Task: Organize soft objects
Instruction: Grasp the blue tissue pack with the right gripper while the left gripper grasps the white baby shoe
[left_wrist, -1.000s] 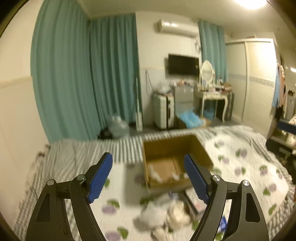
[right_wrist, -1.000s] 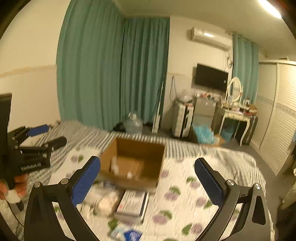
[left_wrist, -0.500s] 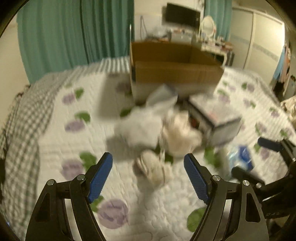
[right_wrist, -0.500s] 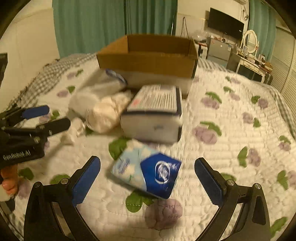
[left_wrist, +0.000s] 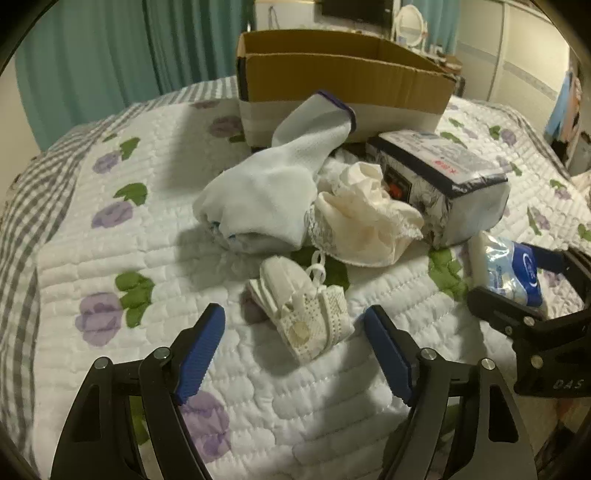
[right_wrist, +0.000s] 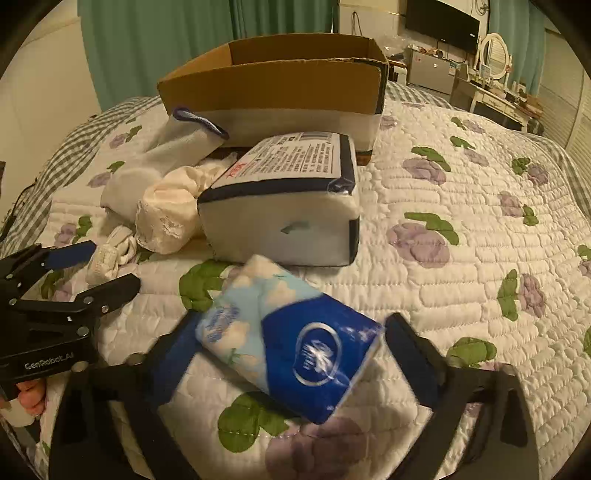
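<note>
Poised over a quilted bed (left_wrist: 110, 258): left claw (left_wrist: 295, 354) closing around a small white sock bundle (left_wrist: 303, 314), right claw (right_wrist: 288, 354) closing around a blue tissue pack (right_wrist: 291, 339), neither pinched yet. Next, likely: firm grips, then lifts toward the far box (right_wrist: 288, 81).

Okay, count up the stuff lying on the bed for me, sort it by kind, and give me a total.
Cardboard box: 1
Tissue packs: 2, the large wrapped pack and the small blue pack
Soft cloth items: 3, the white sock, the cream lace garment and the small white knit piece
Total: 6
</note>
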